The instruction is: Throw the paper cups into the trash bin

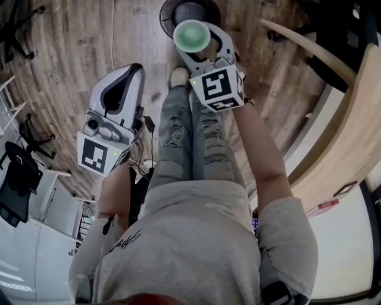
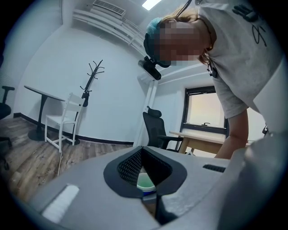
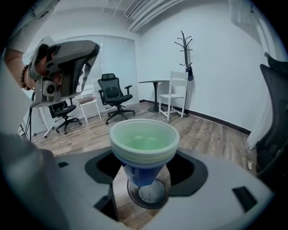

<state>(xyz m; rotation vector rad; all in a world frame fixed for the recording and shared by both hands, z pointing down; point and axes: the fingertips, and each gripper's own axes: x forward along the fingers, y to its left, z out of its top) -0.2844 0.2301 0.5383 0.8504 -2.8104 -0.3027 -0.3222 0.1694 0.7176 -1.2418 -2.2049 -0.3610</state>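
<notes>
A stack of paper cups [image 1: 191, 36], pale green inside and blue outside [image 3: 144, 146], stands upright between the jaws of my right gripper [image 1: 191, 43], which is shut on it [image 3: 144, 168]. Directly below the cups is the round dark trash bin [image 1: 189, 11]; the right gripper view shows its round bottom [image 3: 150, 194] under the cup base. My left gripper [image 1: 133, 71] hangs lower at the left beside the person's leg, with its jaws together and nothing in them [image 2: 143, 156]. Through the slit between those jaws I see the cups [image 2: 145, 182] in the distance.
A wooden desk [image 1: 348, 125] runs along the right. A black office chair [image 1: 16, 179] and white furniture stand at the left. Farther off are office chairs [image 3: 114, 96], a white chair [image 3: 174, 96], a small round table [image 3: 155, 83] and a coat rack [image 3: 185, 49]. The floor is wood planks.
</notes>
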